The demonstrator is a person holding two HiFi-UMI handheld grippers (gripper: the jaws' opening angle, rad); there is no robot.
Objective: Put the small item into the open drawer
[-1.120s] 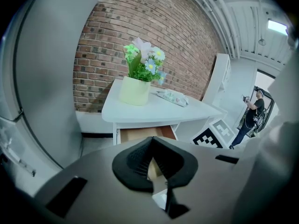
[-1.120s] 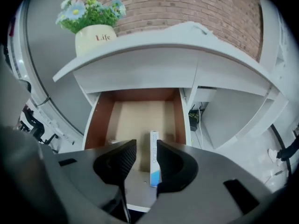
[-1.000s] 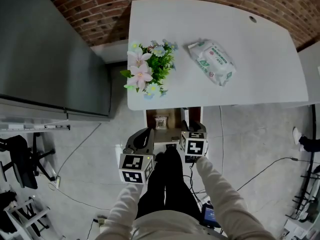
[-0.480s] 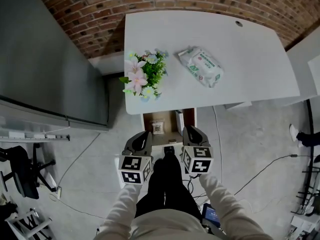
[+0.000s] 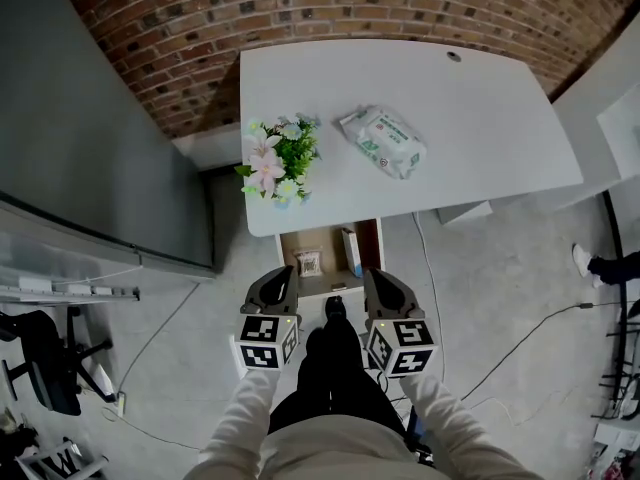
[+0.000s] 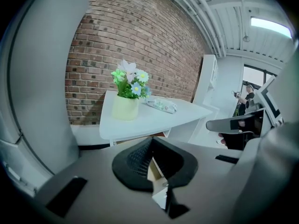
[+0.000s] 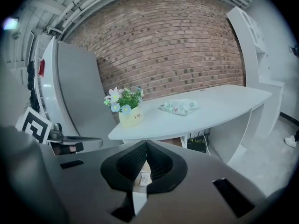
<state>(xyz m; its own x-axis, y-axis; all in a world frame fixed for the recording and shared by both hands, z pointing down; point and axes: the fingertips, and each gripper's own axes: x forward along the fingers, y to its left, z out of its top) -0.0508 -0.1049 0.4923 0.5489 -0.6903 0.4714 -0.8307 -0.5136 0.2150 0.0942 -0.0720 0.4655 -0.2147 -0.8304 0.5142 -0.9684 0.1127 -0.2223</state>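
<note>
The small clear plastic packet [image 5: 308,262] lies in the left part of the open brown wooden drawer [image 5: 328,246] under the white desk [image 5: 480,118]. Near the drawer front, the left hand-held gripper [image 6: 150,140] has its jaws together on nothing. The right hand-held gripper [image 7: 146,143] has just closed its jaws, likewise empty.

One tabletop [image 5: 480,128] is carrying one pot of flowers [image 5: 272,160] and one pack of wipes [image 5: 382,141]. One open drawer [image 5: 335,285] is holding two things: one small packet [image 5: 308,263] and one slim box [image 5: 350,251]. Two grippers are showing: the left hand-held gripper [image 5: 282,271] and the right hand-held gripper [image 5: 372,273]. One office chair [image 5: 45,383] is standing aside.
</note>
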